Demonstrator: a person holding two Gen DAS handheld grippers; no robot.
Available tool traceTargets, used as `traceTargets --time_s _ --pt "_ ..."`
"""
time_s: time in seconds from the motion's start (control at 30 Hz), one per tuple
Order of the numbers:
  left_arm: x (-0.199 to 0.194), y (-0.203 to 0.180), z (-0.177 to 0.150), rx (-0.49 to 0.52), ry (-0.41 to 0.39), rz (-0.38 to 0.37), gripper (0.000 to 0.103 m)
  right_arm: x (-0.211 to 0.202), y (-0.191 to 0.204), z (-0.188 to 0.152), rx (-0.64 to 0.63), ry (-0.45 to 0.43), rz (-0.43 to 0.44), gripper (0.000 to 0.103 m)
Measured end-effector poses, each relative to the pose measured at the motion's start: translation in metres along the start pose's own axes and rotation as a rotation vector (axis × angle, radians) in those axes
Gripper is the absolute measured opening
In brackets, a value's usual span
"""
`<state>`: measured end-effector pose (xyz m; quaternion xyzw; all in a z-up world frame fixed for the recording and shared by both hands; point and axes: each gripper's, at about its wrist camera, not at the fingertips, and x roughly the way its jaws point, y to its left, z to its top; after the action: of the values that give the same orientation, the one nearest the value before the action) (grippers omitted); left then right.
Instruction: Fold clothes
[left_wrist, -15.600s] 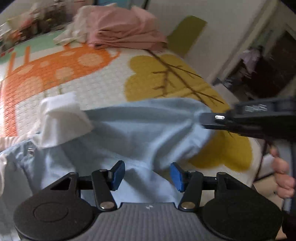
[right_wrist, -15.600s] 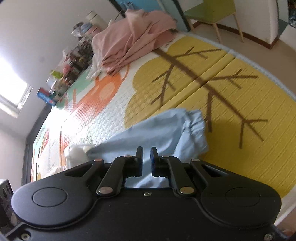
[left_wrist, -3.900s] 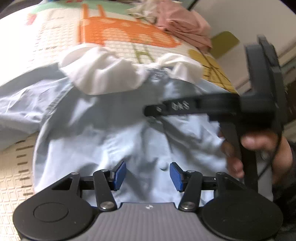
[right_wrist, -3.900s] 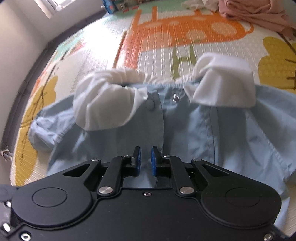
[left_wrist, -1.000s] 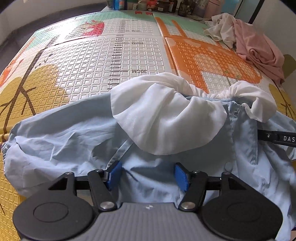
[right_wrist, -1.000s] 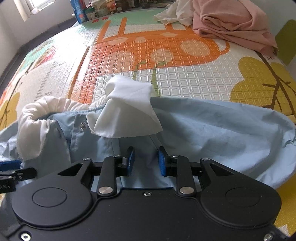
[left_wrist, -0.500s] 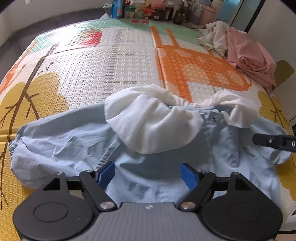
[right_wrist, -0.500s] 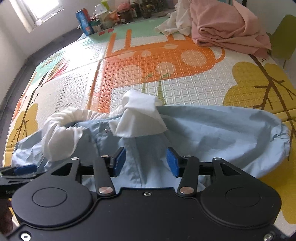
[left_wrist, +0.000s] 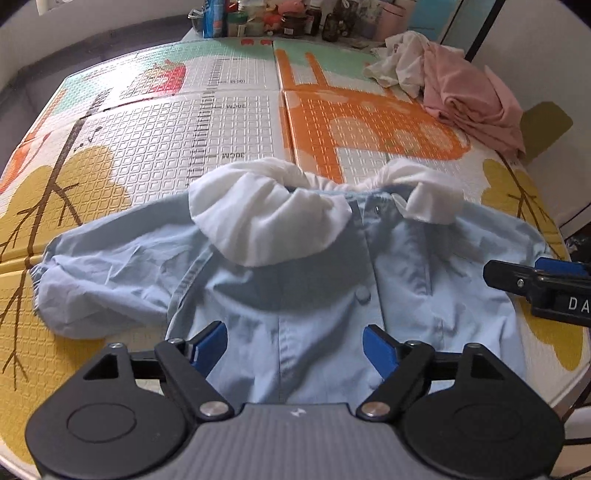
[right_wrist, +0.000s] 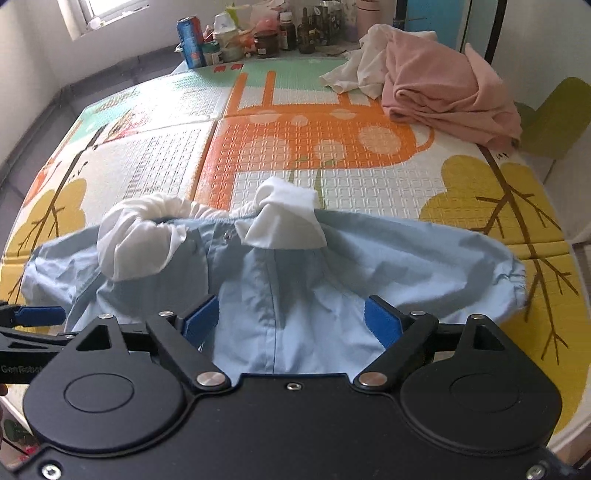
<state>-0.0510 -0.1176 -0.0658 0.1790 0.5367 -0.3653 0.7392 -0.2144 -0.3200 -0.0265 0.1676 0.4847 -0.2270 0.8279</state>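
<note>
A light blue child's shirt with a white ruffled collar lies spread on the patterned play mat, both puffed sleeves out to the sides. My left gripper hovers above the shirt's lower front, jaws wide and empty. In the right wrist view the same shirt lies below my right gripper, whose jaws are opening with nothing pinched between the blue pads. The right gripper's fingers show at the right edge of the left view, and the left gripper's fingers at the left edge of the right view.
A heap of pink cloth and white cloth sits at the mat's far right corner. Bottles, cans and jars line the far edge. A green chair stands off the mat's right side.
Both grippers have risen away from the shirt, which now looks smaller. The right gripper's jaws went from nearly shut to wide; the left's widened a little. The shirt stays flat on the mat.
</note>
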Motion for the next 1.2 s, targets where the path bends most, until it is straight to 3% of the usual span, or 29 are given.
traceTargets --time_s 0.17,0.67,1.2 --pt "-0.011 -0.003 -0.011 -0.007 0.059 -0.032 0.083 -0.015 0.009 -0.012 -0.02 0.043 0.026 0.085" --pt "-0.033 -0.01 -0.04 0.006 0.1 -0.01 0.083 -0.033 0.023 -0.033 -0.031 0.146 0.052 0.085" --pt "-0.037 0.002 -0.046 0.01 0.117 -0.008 0.083 -0.038 0.042 -0.037 -0.073 0.16 0.019 0.086"
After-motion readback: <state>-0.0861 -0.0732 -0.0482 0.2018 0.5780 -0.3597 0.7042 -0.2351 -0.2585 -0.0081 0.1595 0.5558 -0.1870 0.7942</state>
